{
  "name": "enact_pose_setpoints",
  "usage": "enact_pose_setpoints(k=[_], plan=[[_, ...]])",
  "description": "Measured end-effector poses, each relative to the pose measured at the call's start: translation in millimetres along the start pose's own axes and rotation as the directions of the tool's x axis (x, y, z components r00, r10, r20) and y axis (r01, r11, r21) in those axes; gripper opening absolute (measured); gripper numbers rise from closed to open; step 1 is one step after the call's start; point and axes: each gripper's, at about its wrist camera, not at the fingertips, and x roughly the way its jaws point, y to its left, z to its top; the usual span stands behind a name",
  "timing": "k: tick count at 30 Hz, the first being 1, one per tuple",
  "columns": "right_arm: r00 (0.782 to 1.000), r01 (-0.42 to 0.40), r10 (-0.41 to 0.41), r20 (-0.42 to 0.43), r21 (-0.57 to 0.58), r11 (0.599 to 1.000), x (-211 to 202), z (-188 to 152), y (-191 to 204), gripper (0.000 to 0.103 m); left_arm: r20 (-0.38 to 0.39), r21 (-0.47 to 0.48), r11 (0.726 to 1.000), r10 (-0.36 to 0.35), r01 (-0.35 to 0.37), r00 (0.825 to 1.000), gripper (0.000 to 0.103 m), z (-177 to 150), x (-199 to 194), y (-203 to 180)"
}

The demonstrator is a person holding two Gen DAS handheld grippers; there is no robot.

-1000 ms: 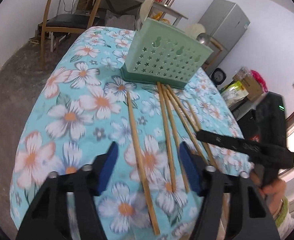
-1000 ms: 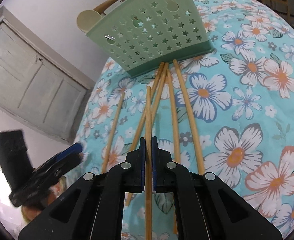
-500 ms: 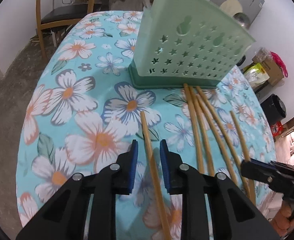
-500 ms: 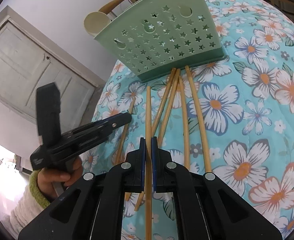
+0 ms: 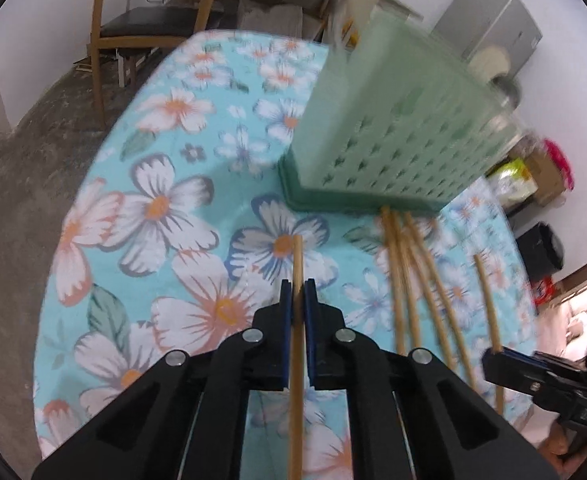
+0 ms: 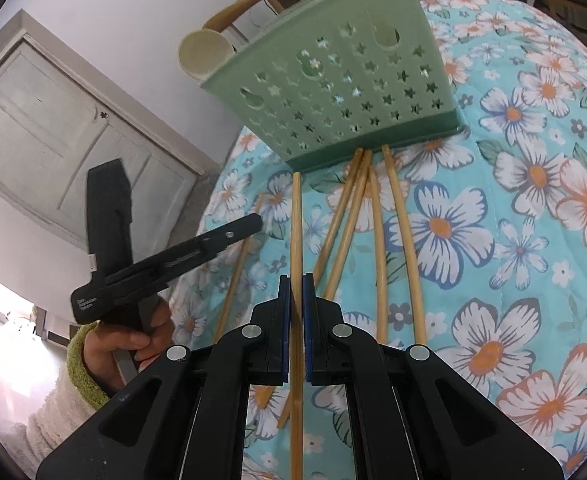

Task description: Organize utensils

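A green star-punched utensil holder (image 5: 393,136) (image 6: 341,92) stands on the flowered tablecloth. Bamboo chopsticks (image 5: 409,280) (image 6: 377,240) fan out on the cloth from its base. My left gripper (image 5: 297,288) has its jaws closing tight on the leftmost chopstick (image 5: 297,256), its blue pads pressing both sides. In the right wrist view that gripper (image 6: 253,224) comes in from the left, held by a hand (image 6: 133,344). My right gripper (image 6: 296,284) is shut on another chopstick (image 6: 296,220) whose tip points at the holder's base. It shows at the right edge of the left wrist view (image 5: 493,364).
A cream spoon (image 6: 205,56) sticks up from the holder. The table edge (image 5: 53,280) drops to a bare floor on the left. Behind stand a wooden chair (image 5: 149,28) and a grey fridge (image 5: 493,20). A white door (image 6: 53,132) is on the left wall.
My left gripper moved forward toward the holder and closed from wide open onto the leftmost chopstick. My right gripper stayed shut on its chopstick, nearly still.
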Motion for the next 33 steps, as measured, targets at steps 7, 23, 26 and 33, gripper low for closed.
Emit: enact_pose_setpoints(k=[7, 23, 26, 33], plan=[[0.998, -0.039, 0.040, 0.058, -0.016, 0.999, -26, 2, 6, 0.004, 0.155, 0.036, 0.998, -0.065, 0.060, 0.986, 0.005, 13, -78, -16], [0.981, -0.093, 0.101, 0.167, -0.055, 0.994, -80, 6, 21, 0.004, 0.455, 0.205, 0.976, -0.156, 0.067, 0.877, 0.005, 47, -211, -80], [0.977, -0.102, 0.112, 0.182, -0.062, 0.993, -88, 7, 23, 0.004, 0.514, 0.210, 0.975, -0.170, 0.069, 0.841, 0.005, 63, -224, -90], [0.969, -0.122, 0.134, 0.208, -0.069, 0.990, -95, 11, 23, 0.004, 0.630, 0.205, 0.977, -0.175, 0.055, 0.757, 0.005, 105, -230, -107]])
